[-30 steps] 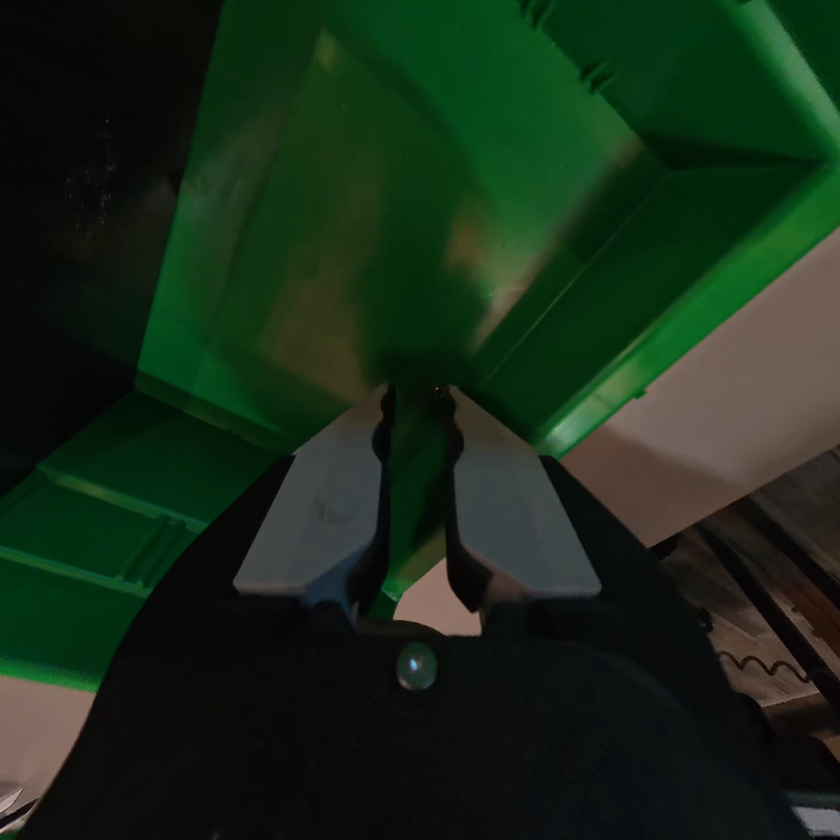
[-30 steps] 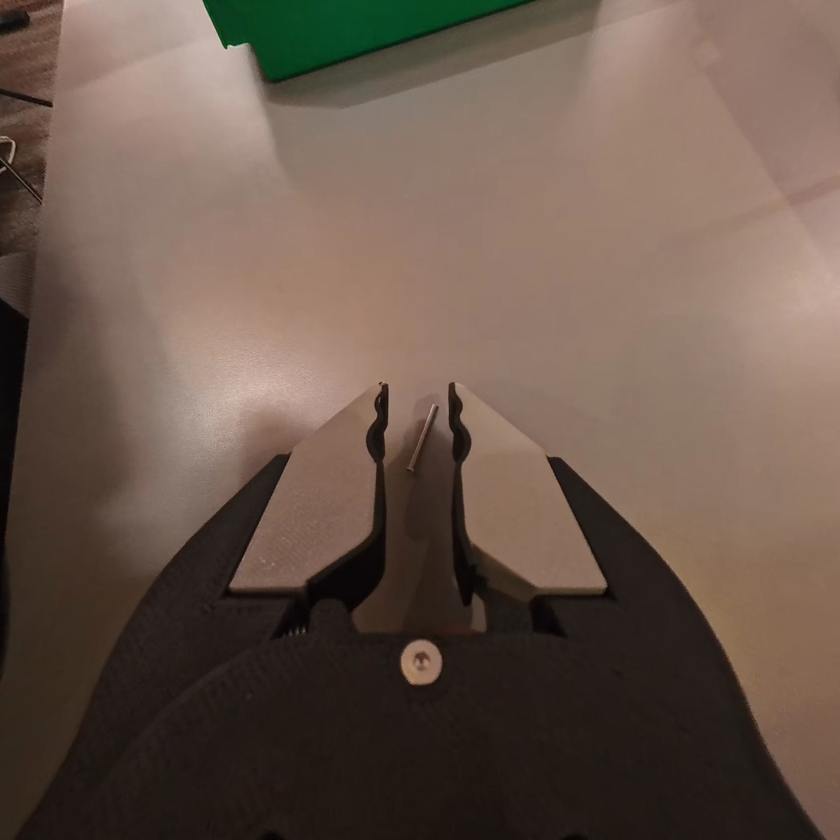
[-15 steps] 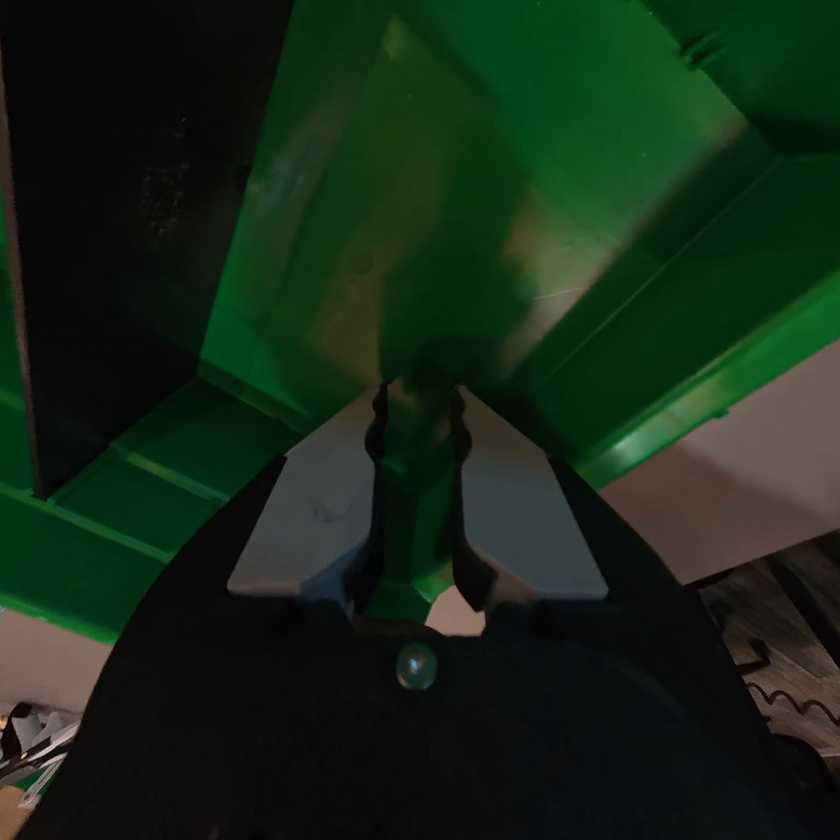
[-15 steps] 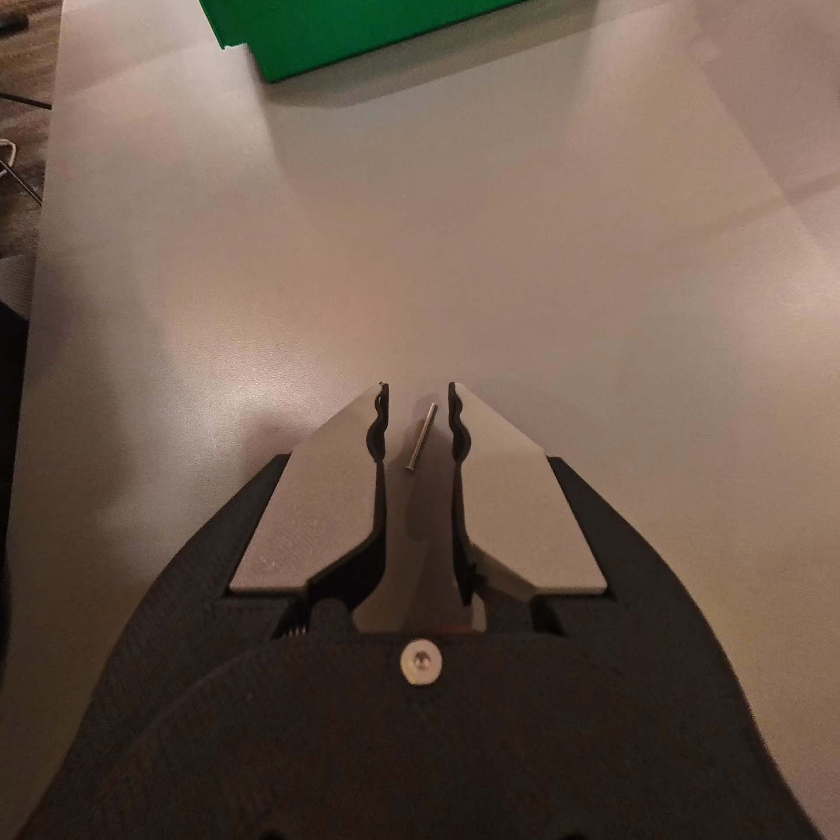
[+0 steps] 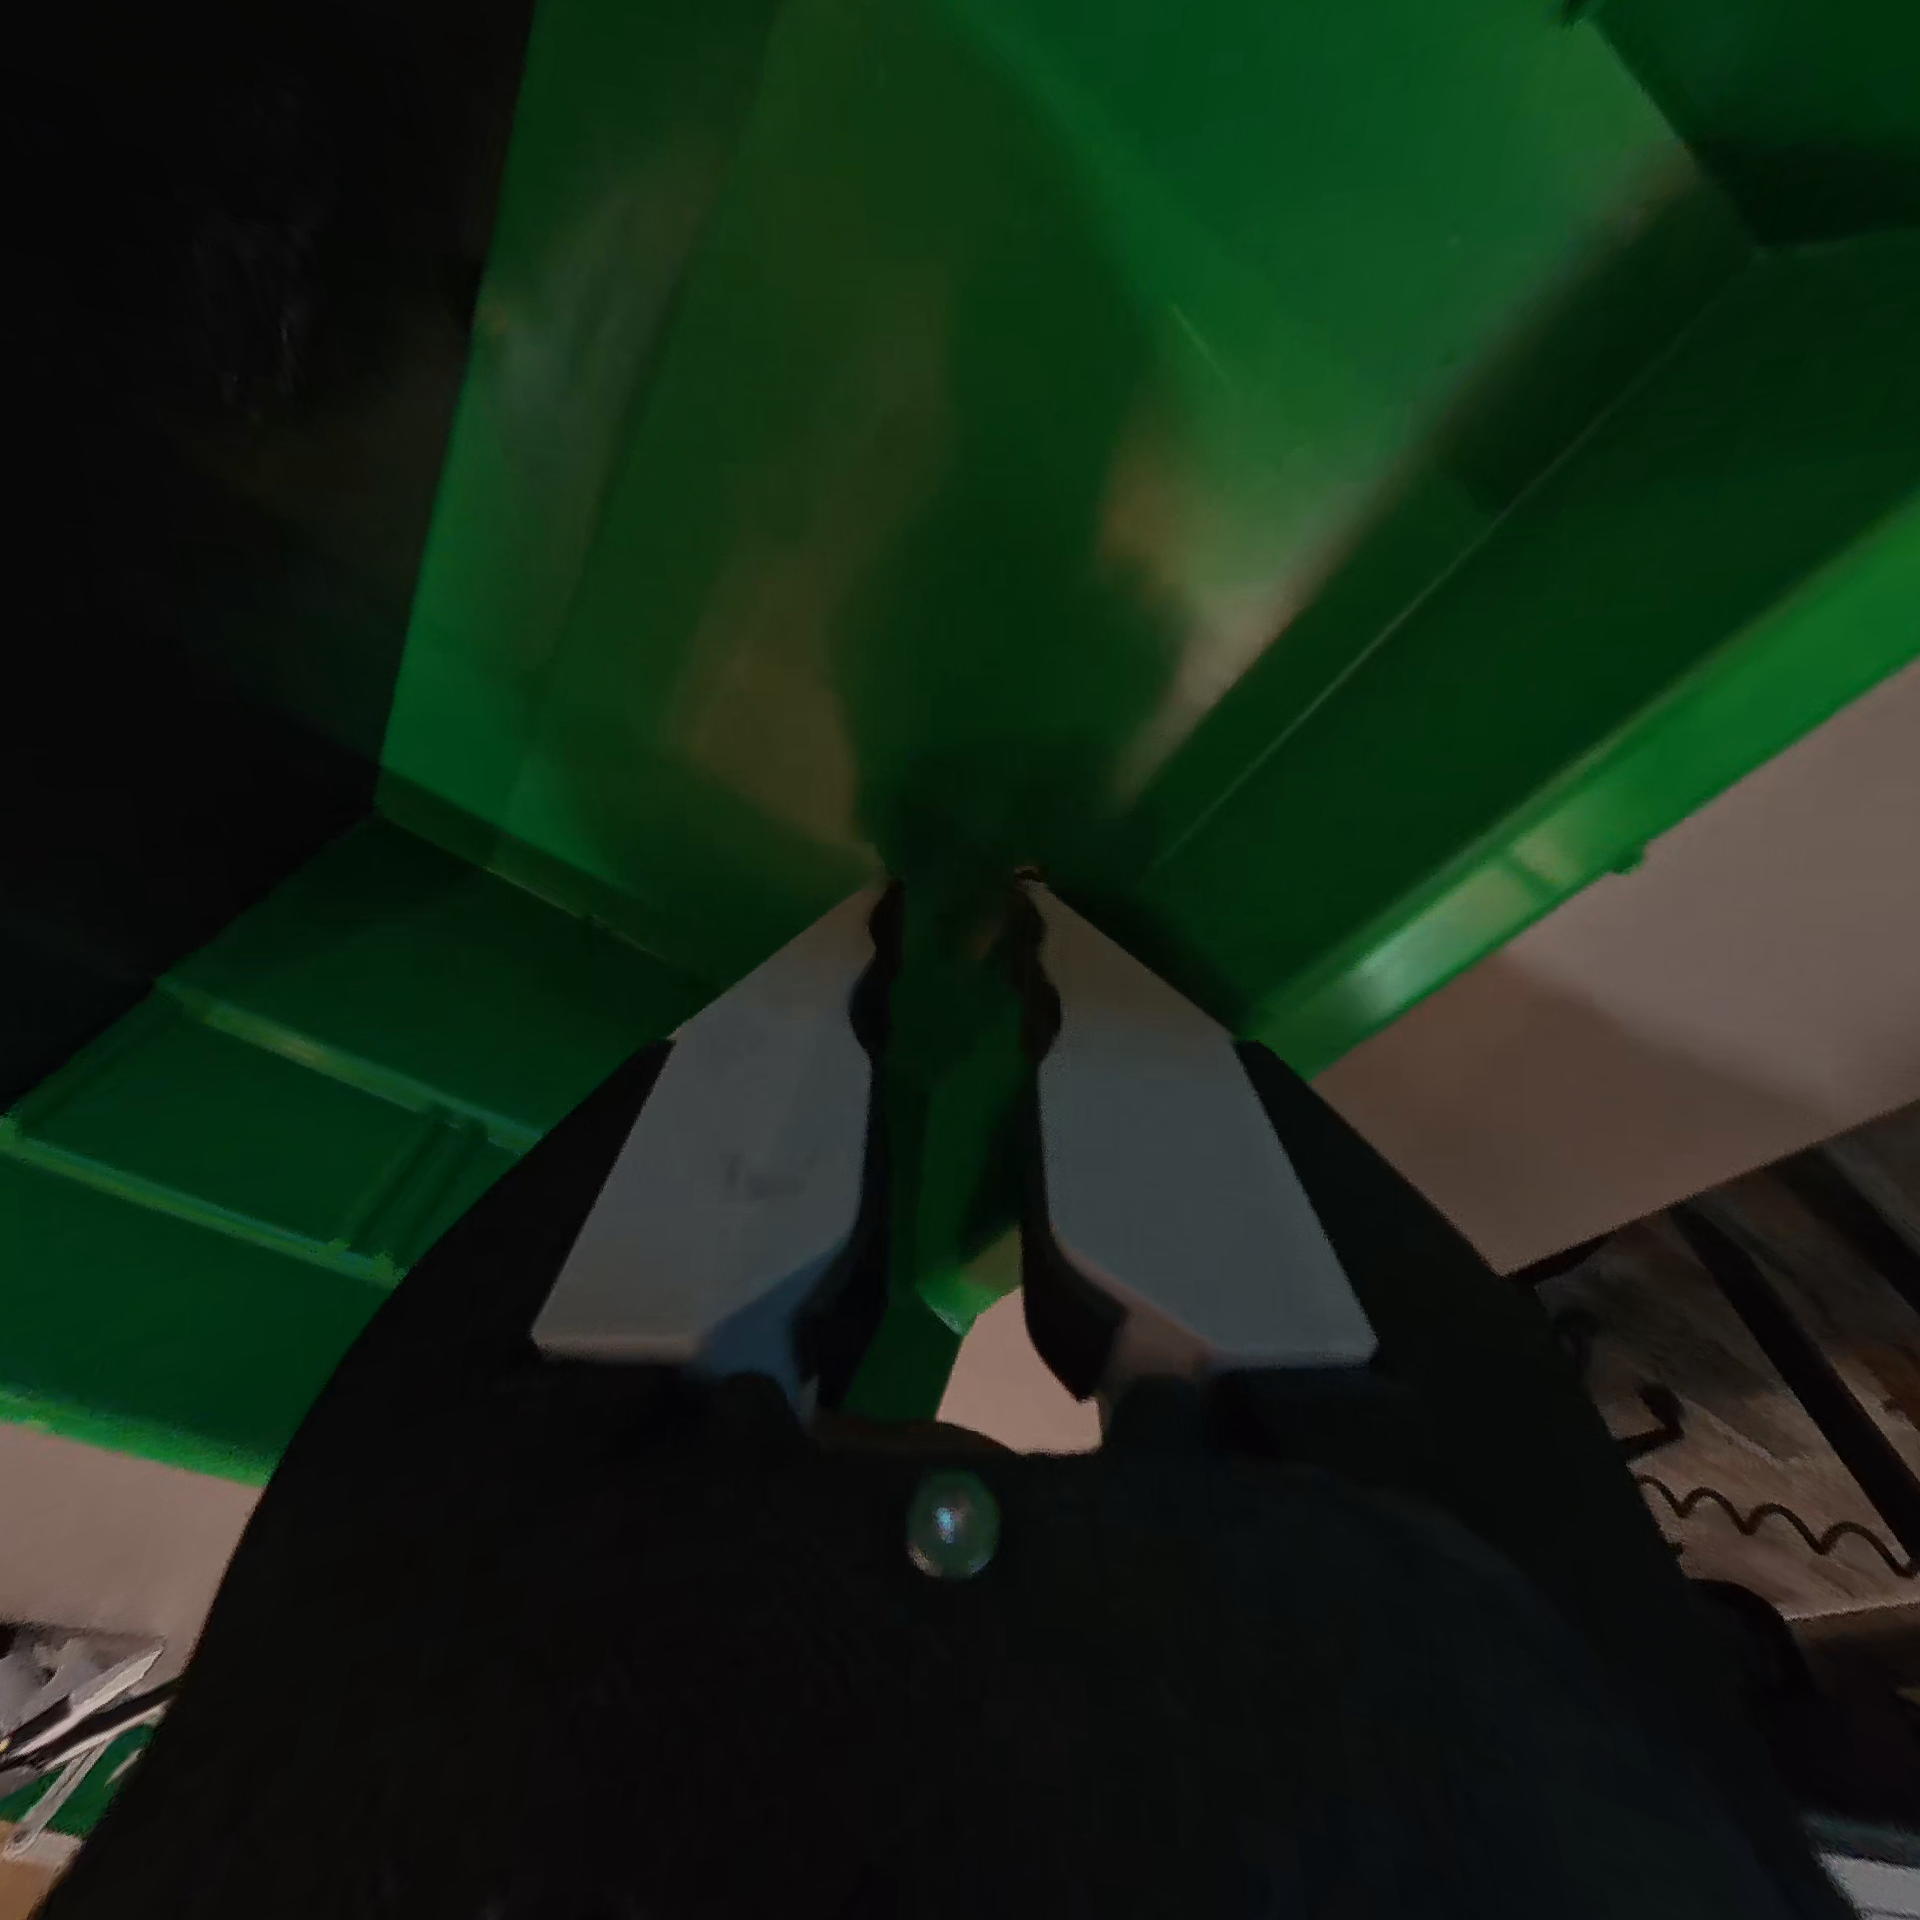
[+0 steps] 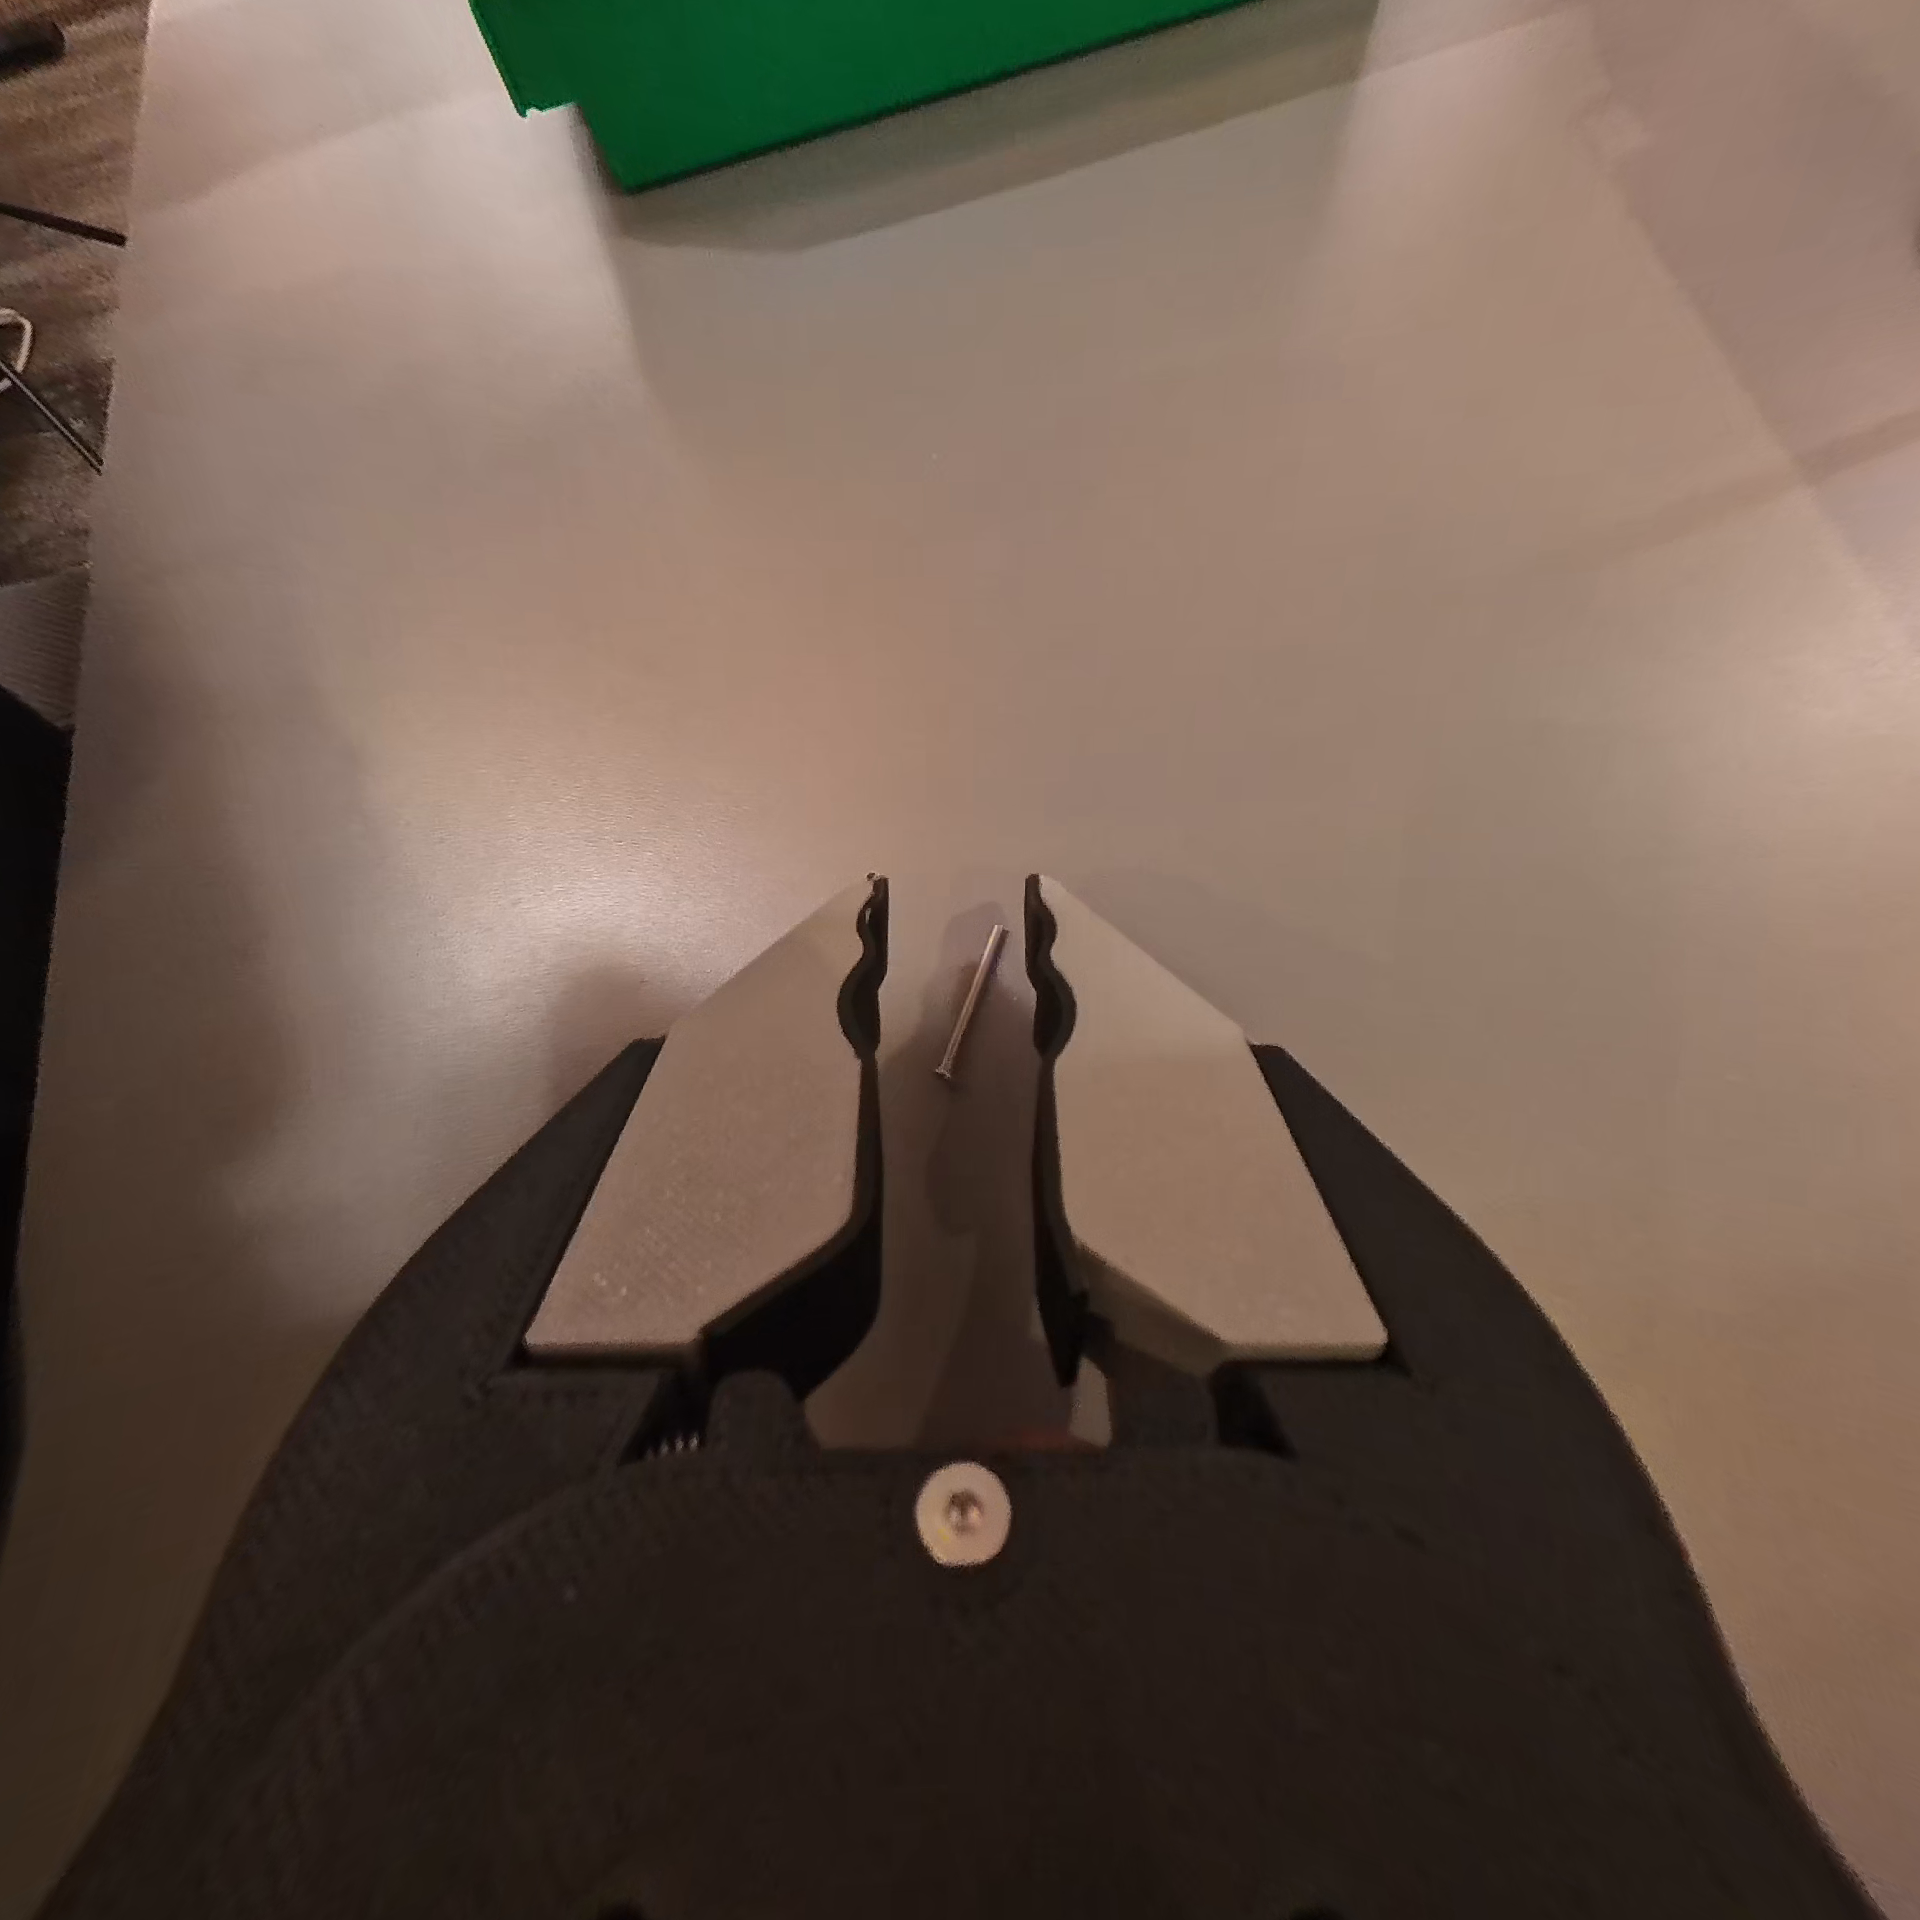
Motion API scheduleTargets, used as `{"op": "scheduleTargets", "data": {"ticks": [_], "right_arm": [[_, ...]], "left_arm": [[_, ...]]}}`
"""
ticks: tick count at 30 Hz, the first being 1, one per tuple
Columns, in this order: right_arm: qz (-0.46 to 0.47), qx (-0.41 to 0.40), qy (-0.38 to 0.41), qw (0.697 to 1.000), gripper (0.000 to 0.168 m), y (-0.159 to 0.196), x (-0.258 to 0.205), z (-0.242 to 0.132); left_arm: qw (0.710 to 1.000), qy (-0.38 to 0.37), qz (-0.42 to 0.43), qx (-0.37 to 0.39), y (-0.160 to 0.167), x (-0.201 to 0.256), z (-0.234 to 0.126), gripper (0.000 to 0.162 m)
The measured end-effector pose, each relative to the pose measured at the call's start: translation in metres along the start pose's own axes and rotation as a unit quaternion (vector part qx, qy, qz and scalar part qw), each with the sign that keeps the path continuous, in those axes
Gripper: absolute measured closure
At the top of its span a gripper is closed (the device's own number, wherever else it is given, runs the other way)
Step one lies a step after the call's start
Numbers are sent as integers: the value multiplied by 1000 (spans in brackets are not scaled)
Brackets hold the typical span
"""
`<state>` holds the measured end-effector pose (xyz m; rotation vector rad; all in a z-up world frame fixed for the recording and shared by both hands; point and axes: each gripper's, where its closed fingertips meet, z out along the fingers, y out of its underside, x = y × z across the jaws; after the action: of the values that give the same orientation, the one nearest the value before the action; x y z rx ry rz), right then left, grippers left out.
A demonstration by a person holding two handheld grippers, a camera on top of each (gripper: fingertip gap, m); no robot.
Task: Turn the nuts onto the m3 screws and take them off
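Left tongs [image 5: 954,883]: parted, empty, tips inside the green bin [image 5: 1039,416]; no nut can be made out in the blur. Right tongs [image 6: 954,883]: parted, empty, low over the table [image 6: 1351,623], the screw [image 6: 968,1000] lying flat between the fingers, touching neither.

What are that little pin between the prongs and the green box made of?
The screw looks like bare metal: thin, silvery, catching a glint. The green bin looks like moulded plastic: even colour, glossy sheen, and ribbed walls in the left wrist view.
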<state>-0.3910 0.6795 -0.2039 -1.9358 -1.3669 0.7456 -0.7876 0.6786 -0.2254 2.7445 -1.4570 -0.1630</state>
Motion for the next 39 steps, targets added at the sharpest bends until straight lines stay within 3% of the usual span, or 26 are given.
{"op": "scheduleTargets", "data": {"ticks": [10, 19, 27, 39], "right_arm": [[-2, -2, 0, 1000, 145, 0, -1, 0], [-5, 0, 5, 1000, 146, -1, -1, -1], [-11, 3, 10, 1000, 146, -3, -1, -2], [-15, 2, 9, 1000, 146, -4, -5, -1]], "left_arm": [[1000, -9, -5, 24, -14, -11, -1, 132], [999, -22, -11, 38, -27, -22, 0, 134], [998, -11, -14, 60, -20, -11, -15, 137], [998, -1, -3, 62, -17, 3, -4, 148]]}}
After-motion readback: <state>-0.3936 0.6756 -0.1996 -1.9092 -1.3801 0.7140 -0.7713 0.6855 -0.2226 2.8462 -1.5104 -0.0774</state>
